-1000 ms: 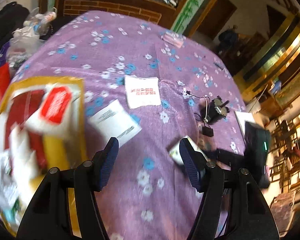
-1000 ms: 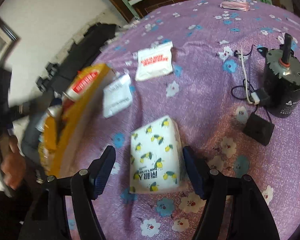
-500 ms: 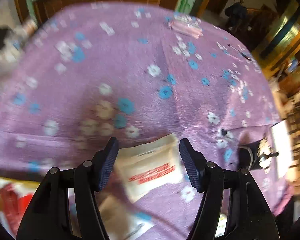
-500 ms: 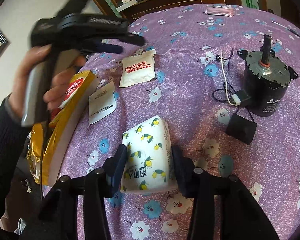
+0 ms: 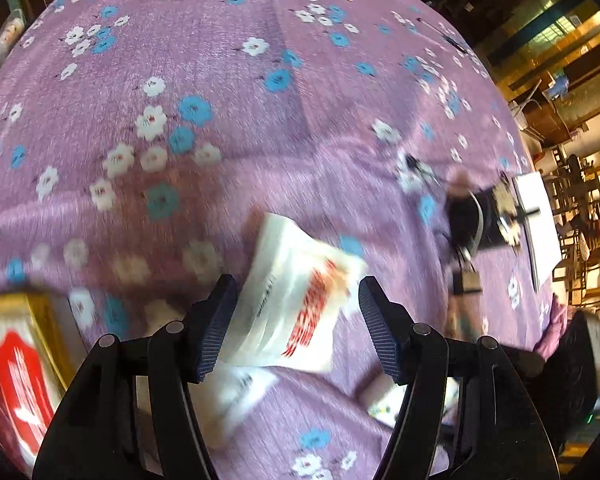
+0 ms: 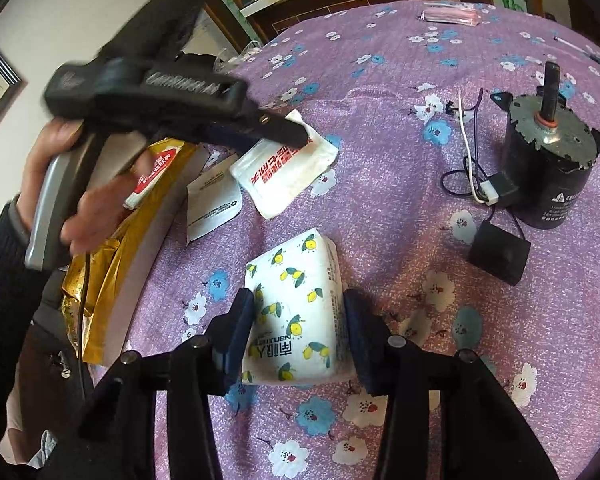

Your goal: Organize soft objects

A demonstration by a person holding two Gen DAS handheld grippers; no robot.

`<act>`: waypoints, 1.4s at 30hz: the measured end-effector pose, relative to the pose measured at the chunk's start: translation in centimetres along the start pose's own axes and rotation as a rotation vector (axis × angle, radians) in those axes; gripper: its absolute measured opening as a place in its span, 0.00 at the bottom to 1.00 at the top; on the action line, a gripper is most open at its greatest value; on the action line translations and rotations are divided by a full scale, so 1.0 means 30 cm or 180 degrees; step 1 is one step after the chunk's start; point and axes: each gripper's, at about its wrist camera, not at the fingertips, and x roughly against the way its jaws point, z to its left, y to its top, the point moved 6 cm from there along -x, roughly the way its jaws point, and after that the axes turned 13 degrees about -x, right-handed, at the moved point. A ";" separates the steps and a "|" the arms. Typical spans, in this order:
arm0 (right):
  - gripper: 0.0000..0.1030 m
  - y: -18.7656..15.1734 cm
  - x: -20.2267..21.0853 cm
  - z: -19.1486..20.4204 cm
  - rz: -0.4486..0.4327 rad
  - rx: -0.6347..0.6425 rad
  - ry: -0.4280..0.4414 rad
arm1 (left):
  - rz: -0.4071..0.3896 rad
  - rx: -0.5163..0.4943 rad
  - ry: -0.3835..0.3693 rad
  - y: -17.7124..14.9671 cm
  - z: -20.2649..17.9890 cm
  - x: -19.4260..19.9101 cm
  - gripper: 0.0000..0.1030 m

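Far left, right-wrist view: yellow box (image 6: 100,280) at the table edge, packets inside. A hand (image 6: 80,184) holds the left gripper (image 5: 292,312) over the white pouch with red print (image 6: 288,172) — jaws wide, pouch between them, pads not pressing. Just left of it a second white sachet (image 6: 212,204) lies flat on the purple floral cloth (image 6: 400,80). Centre: right gripper (image 6: 298,328) clamped on the lemon-print tissue pack (image 6: 296,308), pads on both sides, pack resting on the cloth. Right: black motor (image 6: 548,168) with wires, well apart.
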 end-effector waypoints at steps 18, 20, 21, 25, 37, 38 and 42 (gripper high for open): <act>0.44 0.012 -0.008 -0.020 0.0054 -0.0100 0.0093 | -0.0413 0.0433 0.0387 -0.057 -0.114 0.062 0.06; 0.44 0.008 -0.009 -0.016 0.0074 -0.0100 0.0088 | -0.0450 0.0477 0.0441 -0.070 -0.122 0.074 0.06; 0.44 0.005 -0.007 -0.016 0.0086 -0.0113 0.0104 | -0.0452 0.0501 0.0425 -0.077 -0.126 0.072 0.06; 0.50 -0.002 -0.004 -0.017 0.0105 -0.0166 0.0278 | -0.0431 0.0648 0.0331 -0.076 -0.129 0.040 0.06; 0.57 -0.033 0.007 0.034 0.0053 0.0109 0.0275 | -0.1054 0.1132 -0.0051 -0.166 -0.069 0.239 0.05; 0.57 -0.036 -0.002 0.043 0.0056 0.0163 0.0222 | -0.1178 0.1180 -0.0132 -0.198 -0.060 0.288 0.05; 0.57 -0.063 0.001 0.049 0.0039 0.0075 0.0013 | -0.1595 0.1276 -0.0218 -0.337 -0.018 0.453 0.05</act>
